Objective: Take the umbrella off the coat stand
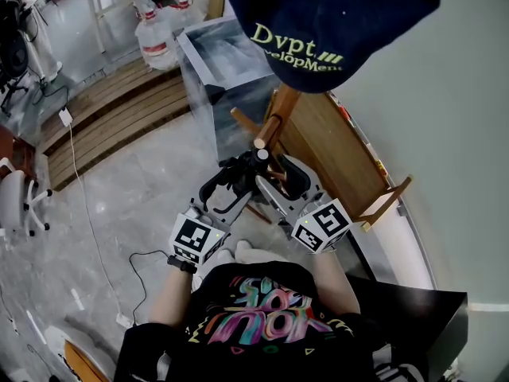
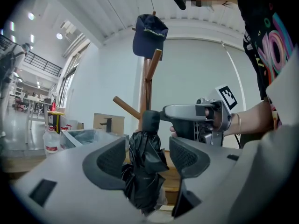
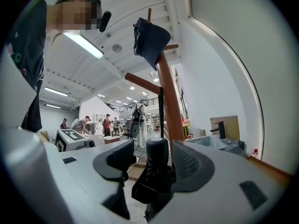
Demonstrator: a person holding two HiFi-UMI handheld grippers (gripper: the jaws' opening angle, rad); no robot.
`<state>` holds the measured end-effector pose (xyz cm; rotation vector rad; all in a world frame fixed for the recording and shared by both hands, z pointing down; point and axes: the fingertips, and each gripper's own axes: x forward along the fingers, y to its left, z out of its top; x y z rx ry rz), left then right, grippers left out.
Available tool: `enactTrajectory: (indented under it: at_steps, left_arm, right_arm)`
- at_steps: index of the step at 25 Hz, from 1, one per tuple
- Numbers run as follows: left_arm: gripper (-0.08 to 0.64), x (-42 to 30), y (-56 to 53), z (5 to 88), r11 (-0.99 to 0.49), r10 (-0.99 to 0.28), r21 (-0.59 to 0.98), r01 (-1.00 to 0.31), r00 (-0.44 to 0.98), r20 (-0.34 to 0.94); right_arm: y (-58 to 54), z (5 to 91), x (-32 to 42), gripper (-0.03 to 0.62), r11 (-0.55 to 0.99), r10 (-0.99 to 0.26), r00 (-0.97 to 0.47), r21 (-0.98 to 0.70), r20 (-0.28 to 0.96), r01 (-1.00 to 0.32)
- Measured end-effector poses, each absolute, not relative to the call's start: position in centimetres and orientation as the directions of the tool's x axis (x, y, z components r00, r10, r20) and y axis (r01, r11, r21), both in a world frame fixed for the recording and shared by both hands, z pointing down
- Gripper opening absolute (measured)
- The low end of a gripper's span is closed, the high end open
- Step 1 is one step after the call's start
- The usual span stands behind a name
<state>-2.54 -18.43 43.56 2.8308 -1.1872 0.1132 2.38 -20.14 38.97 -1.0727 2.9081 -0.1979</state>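
A folded black umbrella (image 2: 144,169) hangs upright beside the wooden coat stand (image 2: 147,85), its round handle end (image 3: 157,152) uppermost. A navy cap (image 1: 334,22) sits on top of the stand. My left gripper (image 2: 148,148) is open, with the umbrella's canopy between its jaws and a gap at each pad. My right gripper (image 3: 152,155) faces it from the other side, also open, with the handle end between its jaws and close to the right pad. In the head view both grippers (image 1: 231,185) (image 1: 274,183) meet at the umbrella (image 1: 242,168) by the stand's pole (image 1: 278,110).
A glass-sided box (image 1: 215,62) stands just behind the stand. Water bottles (image 1: 155,30) and a low wooden platform (image 1: 119,102) lie further back on the left. A wooden board (image 1: 334,157) leans along the wall on the right. A cable (image 1: 79,181) runs over the floor.
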Motion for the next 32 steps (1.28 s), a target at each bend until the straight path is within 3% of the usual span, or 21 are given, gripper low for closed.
enactTrajectory:
  at_steps: [22, 27, 32]
  left_arm:
    - [0.314, 1.4, -22.5, 48.6, -0.799, -0.578, 0.071, -0.598, 0.794, 0.188]
    - [0.313, 2.7, -22.4, 48.9, -0.822, -0.545, 0.063, -0.567, 0.813, 0.203]
    - [0.295, 2.6, -22.5, 48.5, -0.831, -0.533, 0.068, -0.553, 0.825, 0.189]
  right_arm:
    - [-22.2, 41.9, 1.0, 0.261, 0.797, -0.596, -0.800, -0.069, 0.063, -0.599]
    - [-22.5, 42.0, 1.1, 0.195, 0.784, -0.615, -0.785, -0.047, 0.074, -0.619]
    - [-22.6, 42.0, 1.0, 0.195, 0.786, -0.614, -0.787, -0.045, 0.065, -0.617]
